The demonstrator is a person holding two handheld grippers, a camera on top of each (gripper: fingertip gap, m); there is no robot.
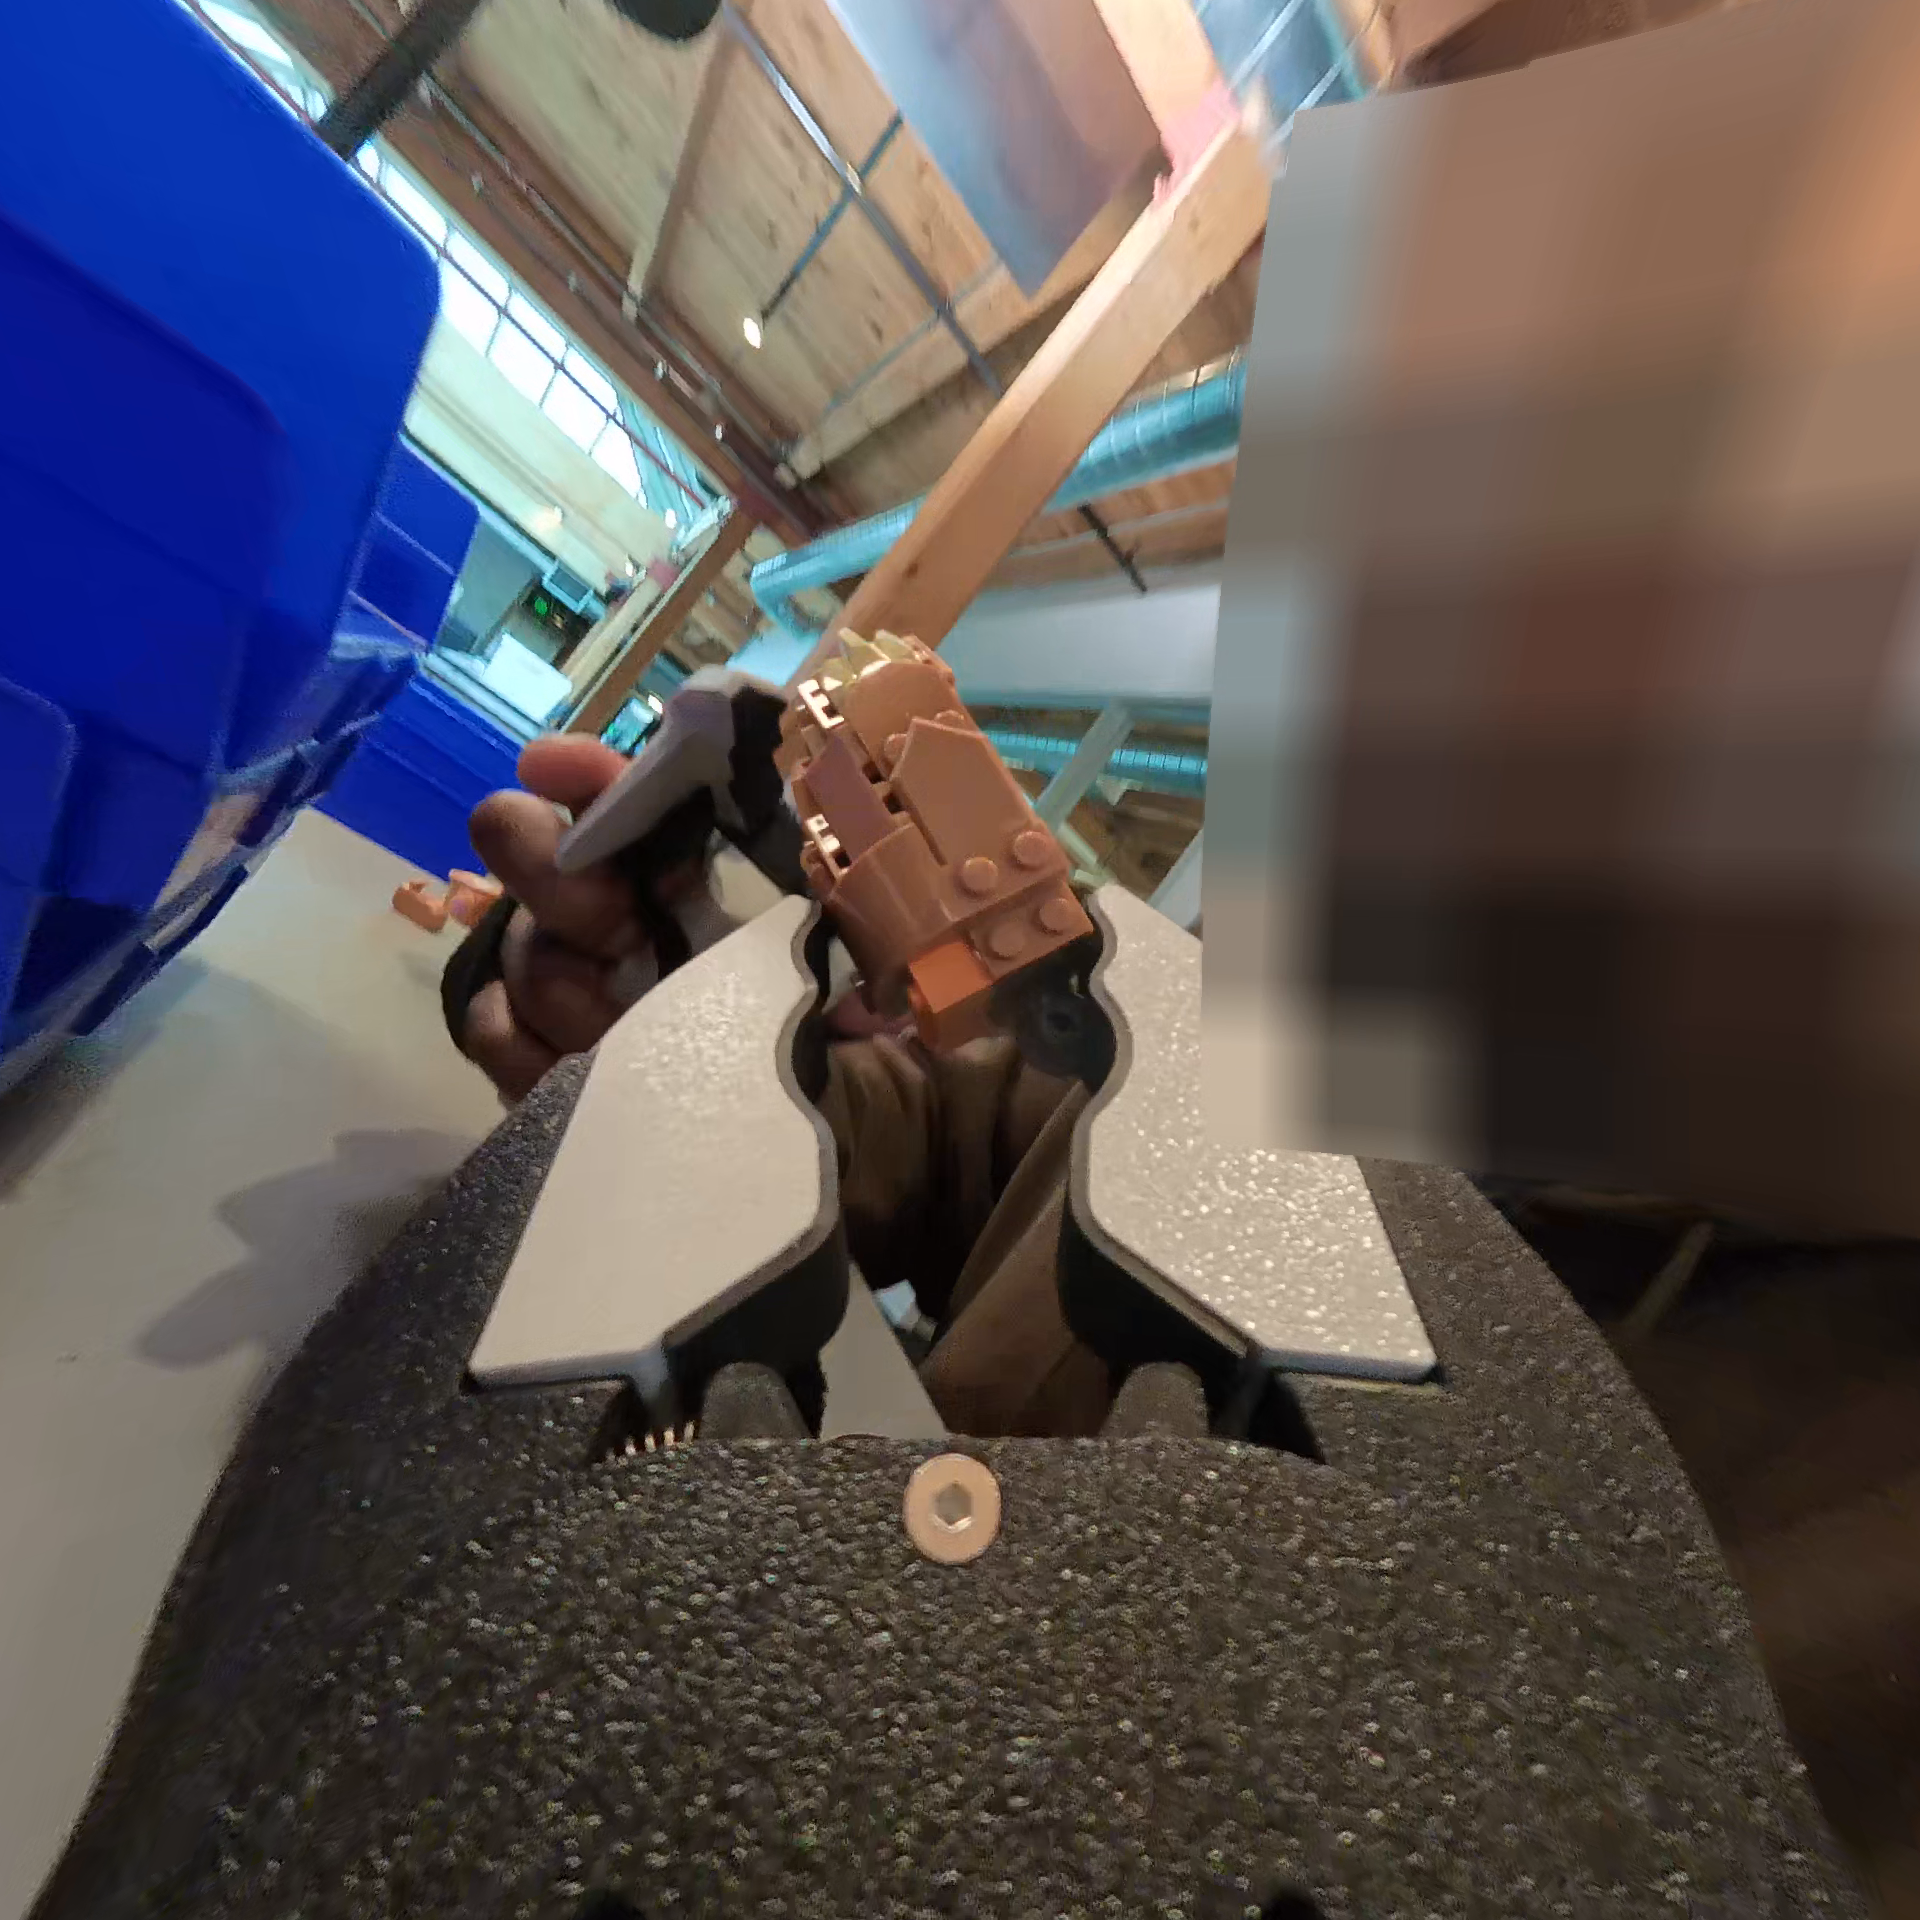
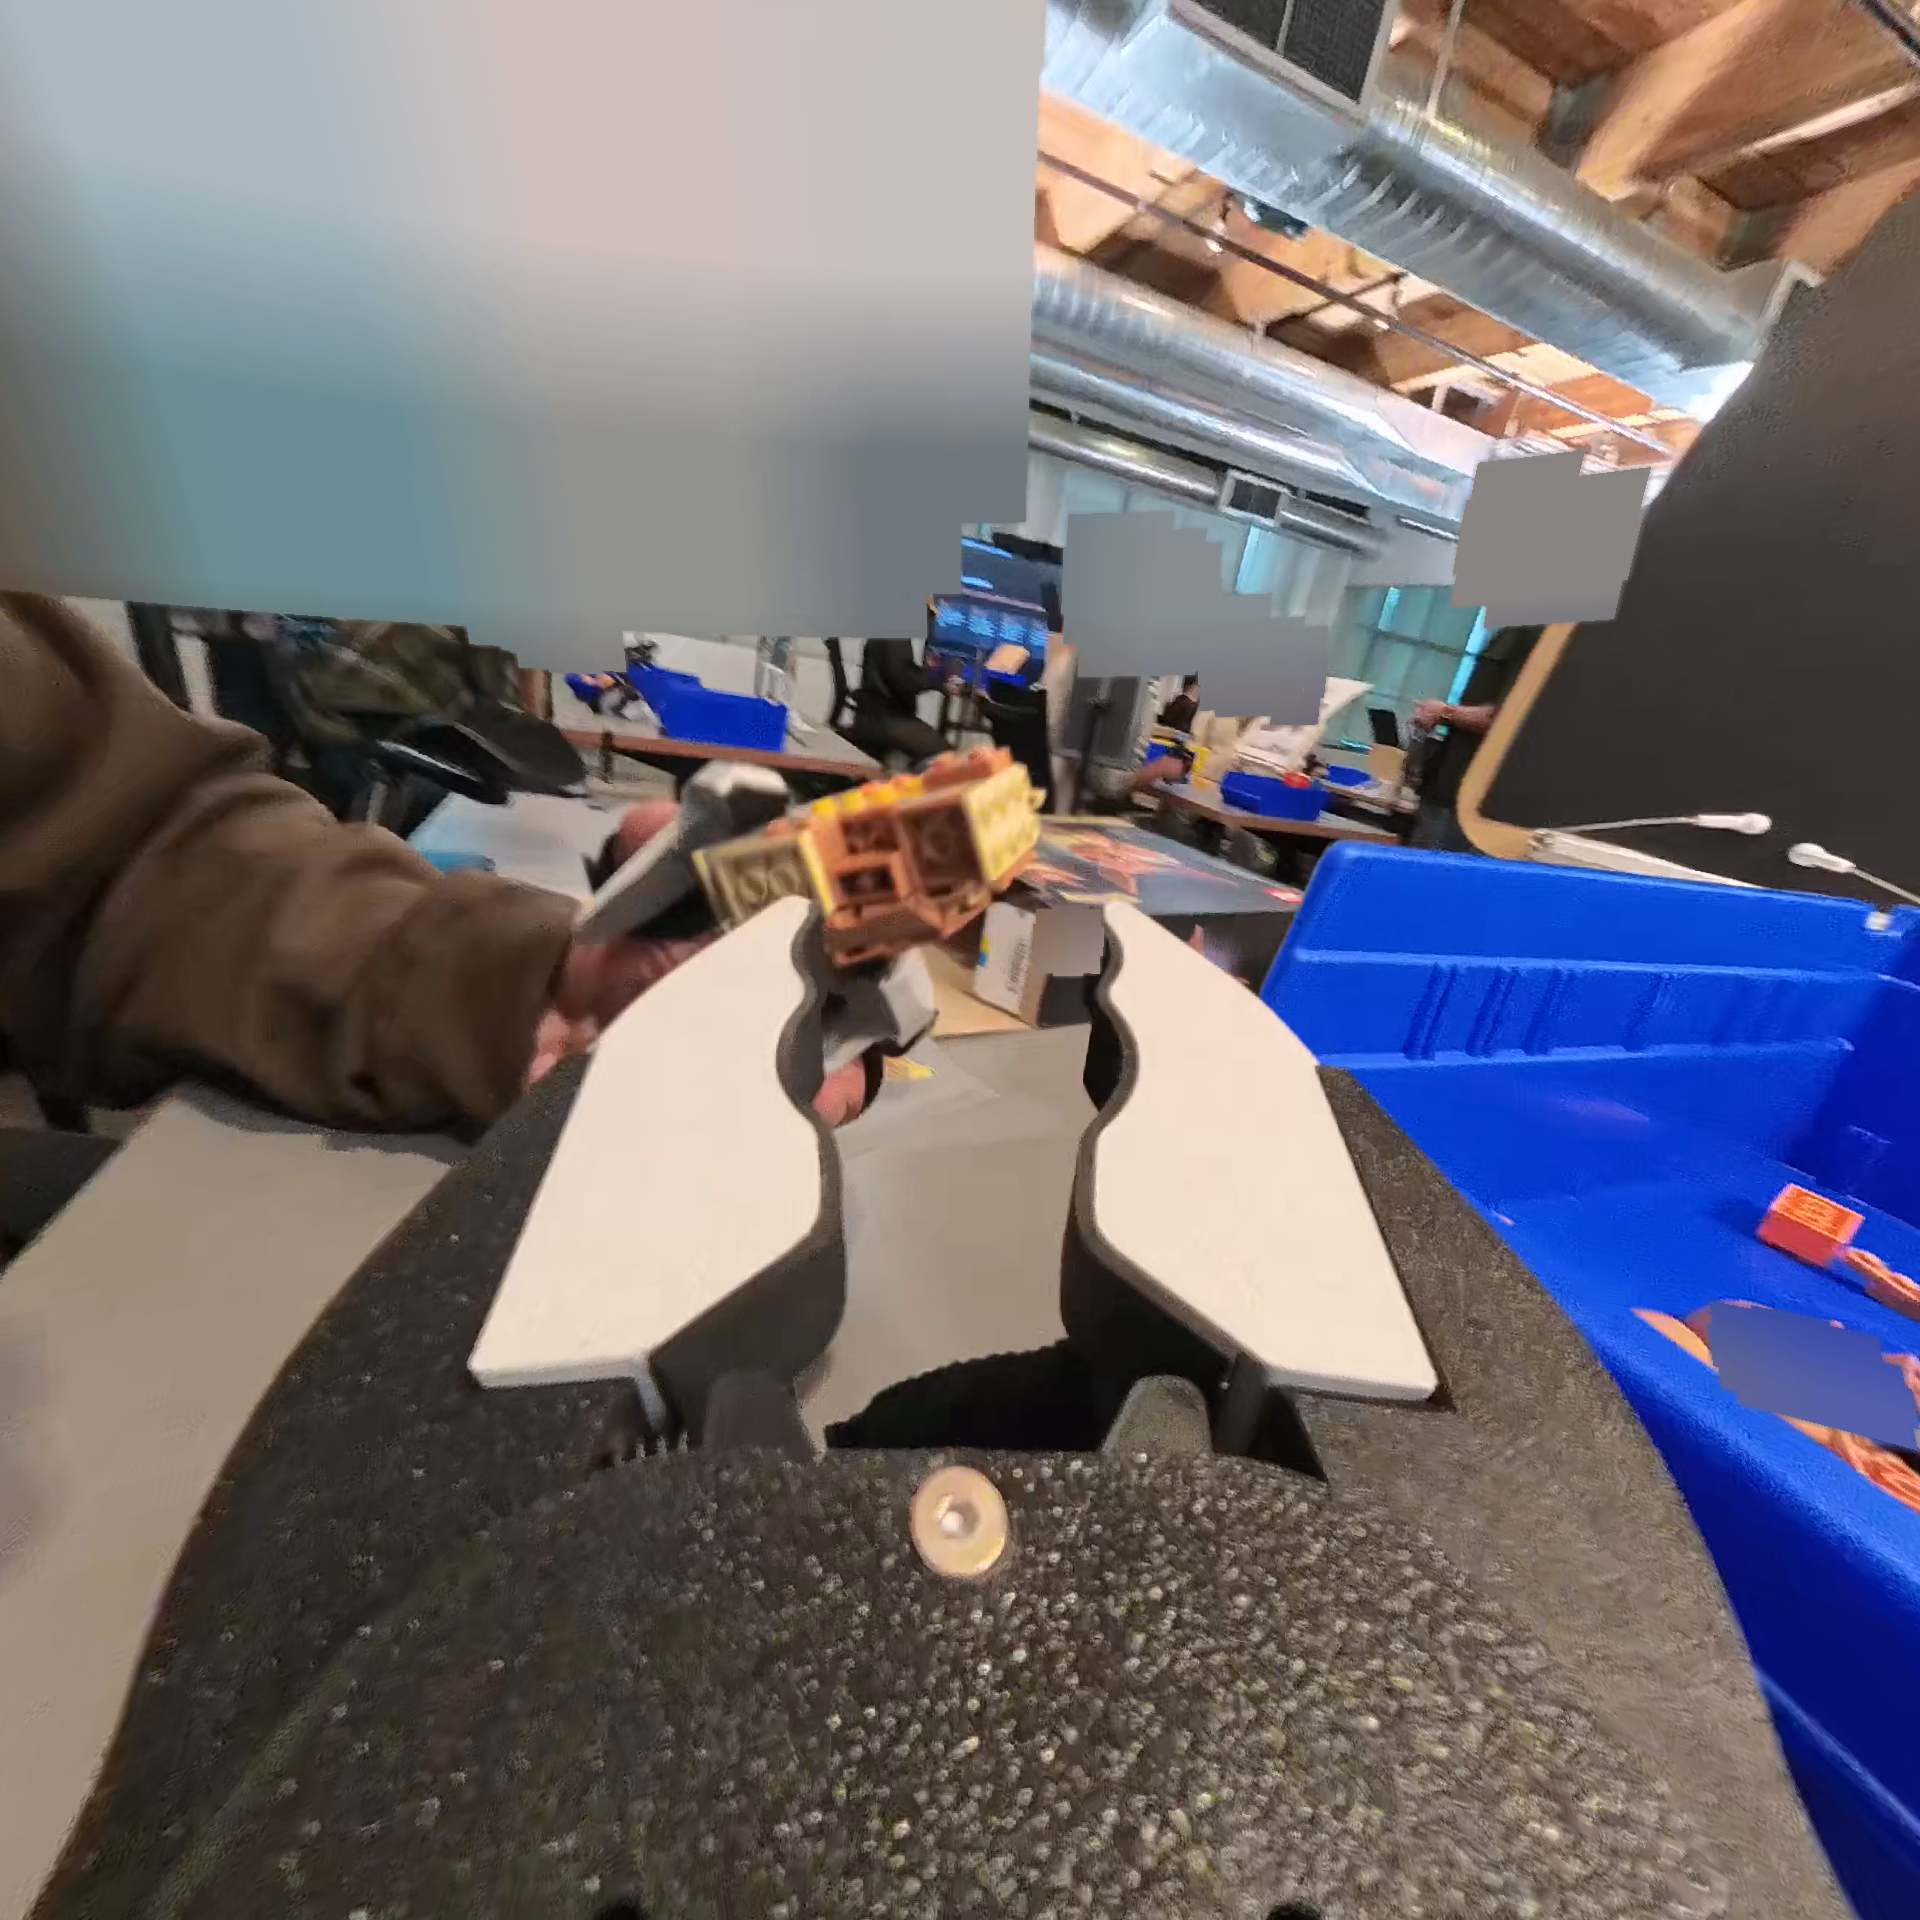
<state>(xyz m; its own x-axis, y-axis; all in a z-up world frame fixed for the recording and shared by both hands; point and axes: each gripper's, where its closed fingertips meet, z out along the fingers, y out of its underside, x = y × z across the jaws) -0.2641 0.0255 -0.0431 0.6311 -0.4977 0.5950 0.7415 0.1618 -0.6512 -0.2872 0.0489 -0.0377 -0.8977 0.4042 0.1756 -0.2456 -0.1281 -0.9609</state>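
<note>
Holding loose orange bricks (image 2: 1808,1224), the blue bin (image 2: 1558,997) sits beside the right gripper (image 2: 951,935).

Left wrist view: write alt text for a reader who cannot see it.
The left gripper grips a tan and orange brick model between its fingertips. Behind it a hand holds the right gripper; blue bins stand at left.

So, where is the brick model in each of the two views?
Left wrist view: the brick model is in the middle, with its lower end between the tips of the left claw.
Right wrist view: it is just above the middle, by the left tip of the open right claw.
Shared landmark: the blue bin, at the left in the left view and at the right in the right view.
</note>
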